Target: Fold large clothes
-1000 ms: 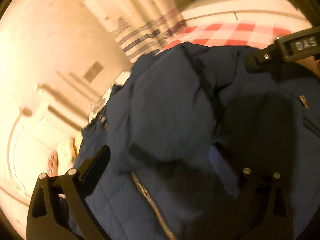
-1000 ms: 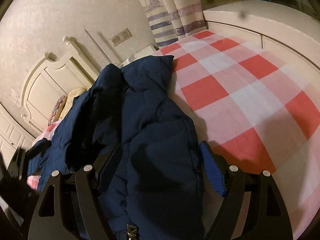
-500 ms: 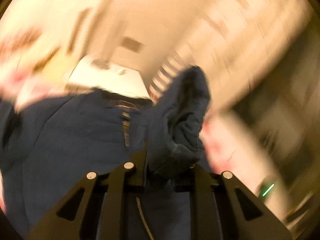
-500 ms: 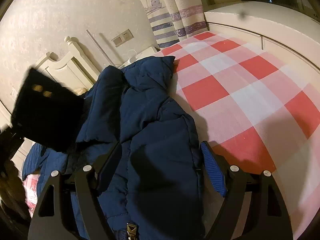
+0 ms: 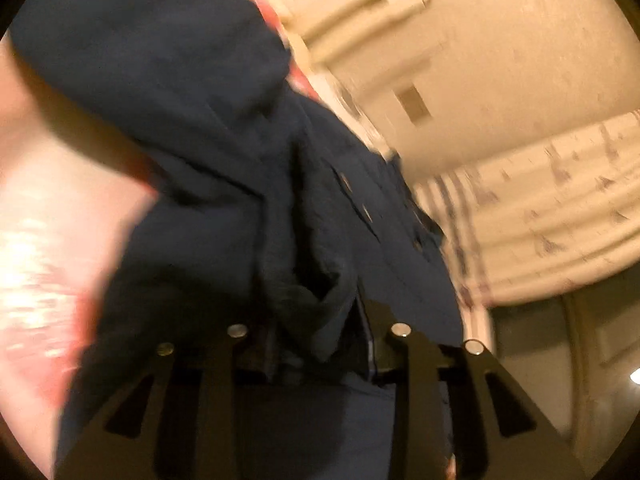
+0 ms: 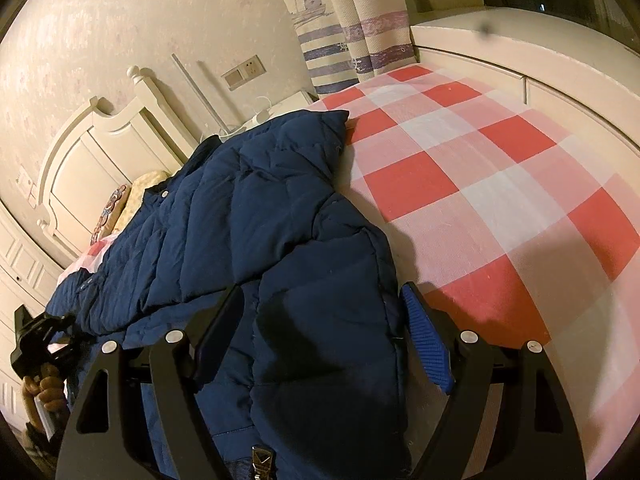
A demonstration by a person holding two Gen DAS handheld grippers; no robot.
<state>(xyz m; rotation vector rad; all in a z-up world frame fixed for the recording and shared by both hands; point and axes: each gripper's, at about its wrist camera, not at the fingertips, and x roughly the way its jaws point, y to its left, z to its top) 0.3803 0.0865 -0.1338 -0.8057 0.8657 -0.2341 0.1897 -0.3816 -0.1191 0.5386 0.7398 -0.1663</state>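
A large navy padded jacket (image 6: pixel 256 216) lies across the red-and-white checked bed (image 6: pixel 500 184). My right gripper (image 6: pixel 316 320) is open, its jaws standing either side of a jacket sleeve near the bed's front edge. My left gripper (image 5: pixel 316 320) is shut on a bunched fold of the jacket (image 5: pixel 240 140); this view is blurred. The left gripper also shows at the far left of the right wrist view (image 6: pixel 40 336), held low beside the jacket's left edge.
A cream headboard (image 6: pixel 92 152) and a patterned pillow (image 6: pixel 132 200) are at the back left. A white nightstand (image 6: pixel 280 110), striped curtains (image 6: pixel 352 32) and a cream bench (image 6: pixel 540 60) border the bed's far side.
My left gripper has shut on a fold of the jacket and swung it over to the left, laying that part flatter. My right gripper has stayed in place, open around the sleeve.
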